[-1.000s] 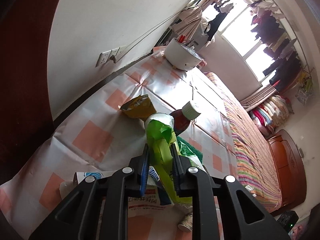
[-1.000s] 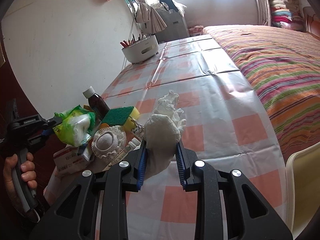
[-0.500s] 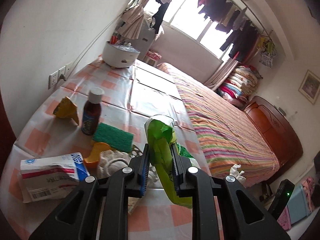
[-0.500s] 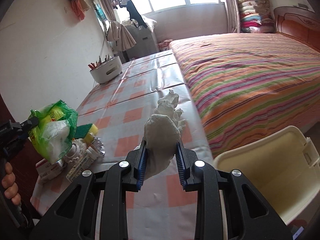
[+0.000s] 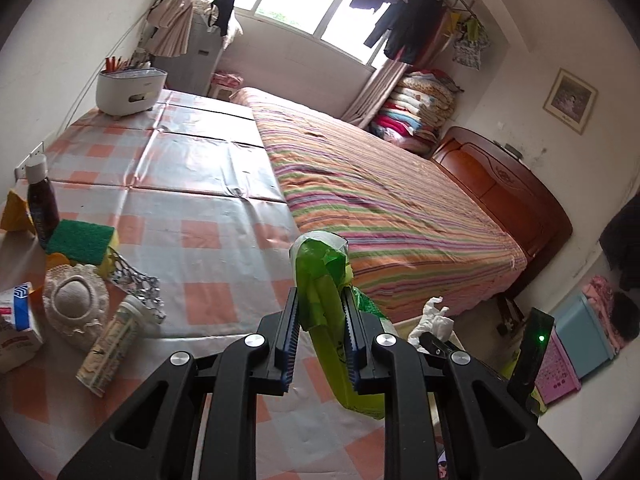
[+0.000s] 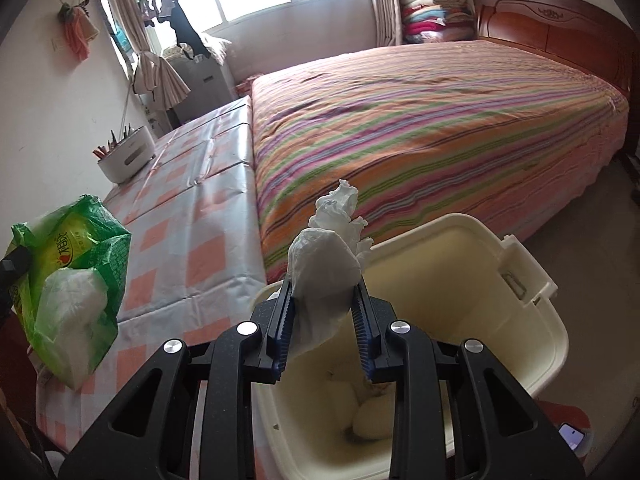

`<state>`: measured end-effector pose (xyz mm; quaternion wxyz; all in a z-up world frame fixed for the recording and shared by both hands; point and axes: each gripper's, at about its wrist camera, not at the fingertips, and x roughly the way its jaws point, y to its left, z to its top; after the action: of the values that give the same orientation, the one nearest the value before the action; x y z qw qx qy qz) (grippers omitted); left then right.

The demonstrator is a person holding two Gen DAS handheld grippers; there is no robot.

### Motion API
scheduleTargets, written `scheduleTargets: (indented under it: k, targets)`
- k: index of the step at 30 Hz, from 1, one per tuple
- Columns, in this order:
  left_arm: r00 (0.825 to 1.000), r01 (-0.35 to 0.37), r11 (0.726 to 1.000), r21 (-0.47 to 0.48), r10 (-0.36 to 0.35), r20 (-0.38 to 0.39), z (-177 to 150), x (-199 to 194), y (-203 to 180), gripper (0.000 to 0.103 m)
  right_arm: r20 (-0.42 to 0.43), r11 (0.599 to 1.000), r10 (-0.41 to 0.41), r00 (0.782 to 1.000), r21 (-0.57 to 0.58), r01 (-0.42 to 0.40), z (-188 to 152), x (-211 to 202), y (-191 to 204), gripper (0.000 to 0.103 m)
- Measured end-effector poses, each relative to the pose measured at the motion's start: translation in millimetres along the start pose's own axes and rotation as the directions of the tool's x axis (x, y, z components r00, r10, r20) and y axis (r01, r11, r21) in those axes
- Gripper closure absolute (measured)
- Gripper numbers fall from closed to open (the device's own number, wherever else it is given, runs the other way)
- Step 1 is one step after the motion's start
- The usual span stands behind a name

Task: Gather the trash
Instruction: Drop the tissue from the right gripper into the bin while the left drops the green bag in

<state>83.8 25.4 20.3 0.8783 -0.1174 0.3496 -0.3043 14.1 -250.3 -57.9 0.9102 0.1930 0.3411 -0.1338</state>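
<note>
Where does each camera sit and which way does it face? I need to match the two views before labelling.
Left wrist: on the left gripper, facing down over the checked table toward the bed; its jaws pinch a green bag.
Right wrist: on the right gripper, facing down over the cream bin; its jaws clamp a white tissue.
Shared: table, bed, bag, tissue.

green bag point(image 6: 72, 280): thin glossy plastic, crinkled
tissue wad point(image 6: 326, 272): soft matt paper
bin point(image 6: 460, 276): smooth cream plastic
surface point(image 5: 208, 184): glossy vinyl cover, creased
headboard point(image 6: 560, 28): polished wood
</note>
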Motion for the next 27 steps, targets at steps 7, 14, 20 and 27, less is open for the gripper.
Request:
scheduleTargets:
  k: [7, 14, 20, 27]
  targets:
    - [0.999, 0.032, 0.997, 0.076, -0.029, -0.041, -15.3, 19.0, -36.9, 0.084, -0.017, 0.997, 0.008, 1.000, 0.075, -0.007, 0.0, -2.1, -17.9, 0.062]
    - [0.997, 0.037, 0.995, 0.093, -0.031, -0.067, -18.6, 31.8, -47.5, 0.084, 0.019, 0.979, 0.066, 0.998, 0.191, -0.069, 3.6, -13.4, -36.0, 0.040]
    - [0.995, 0.047, 0.992, 0.113, -0.037, -0.090, -22.2, 43.4, -57.7, 0.084, 0.149, 0.953, 0.060, 0.987, 0.284, -0.101, 11.9, -40.8, -58.7, 0.038]
    - [0.987, 0.080, 0.985, 0.154, -0.057, -0.149, -31.8, 70.1, -80.4, 0.083, 0.256, 0.942, 0.015, 0.967, 0.321, -0.100, 16.2, -61.8, -71.7, 0.034]
